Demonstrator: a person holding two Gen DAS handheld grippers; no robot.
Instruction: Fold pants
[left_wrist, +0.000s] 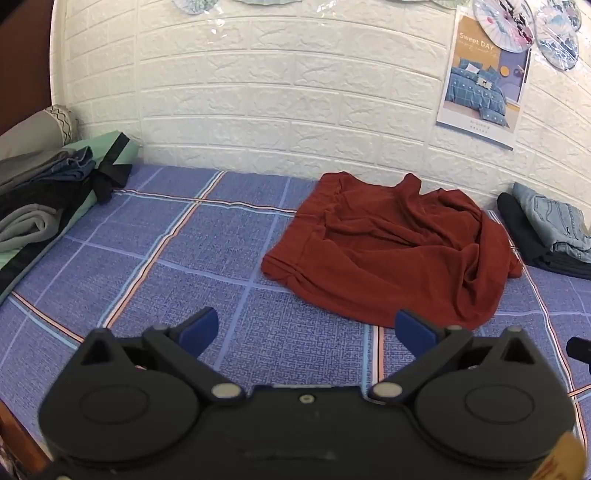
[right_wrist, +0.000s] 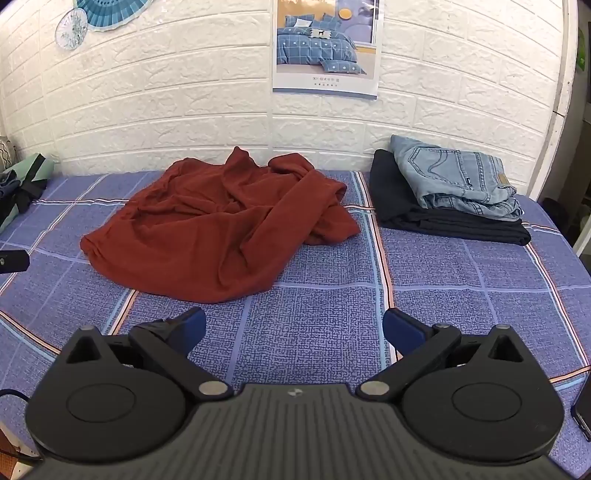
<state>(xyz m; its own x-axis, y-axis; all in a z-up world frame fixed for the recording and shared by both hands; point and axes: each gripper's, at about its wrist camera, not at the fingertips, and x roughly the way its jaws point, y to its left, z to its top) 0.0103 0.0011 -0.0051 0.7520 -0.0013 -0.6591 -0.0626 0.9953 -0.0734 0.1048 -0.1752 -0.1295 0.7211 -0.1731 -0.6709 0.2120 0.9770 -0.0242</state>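
Note:
Rust-red pants (left_wrist: 388, 247) lie crumpled in a heap on the blue checked bed sheet (left_wrist: 166, 258), near the wall. They also show in the right wrist view (right_wrist: 221, 225), left of centre. My left gripper (left_wrist: 306, 328) is open and empty, hovering above the sheet just in front of the heap's near edge. My right gripper (right_wrist: 293, 328) is open and empty, above the sheet in front of the heap's right side. Neither gripper touches the pants.
Folded light blue jeans (right_wrist: 458, 177) lie on folded dark pants (right_wrist: 443, 218) at the right. A pile of grey, blue and black clothes (left_wrist: 40, 192) lies at the left by a pillow. A white brick wall (left_wrist: 277, 92) backs the bed. A phone (right_wrist: 583, 410) lies at the right edge.

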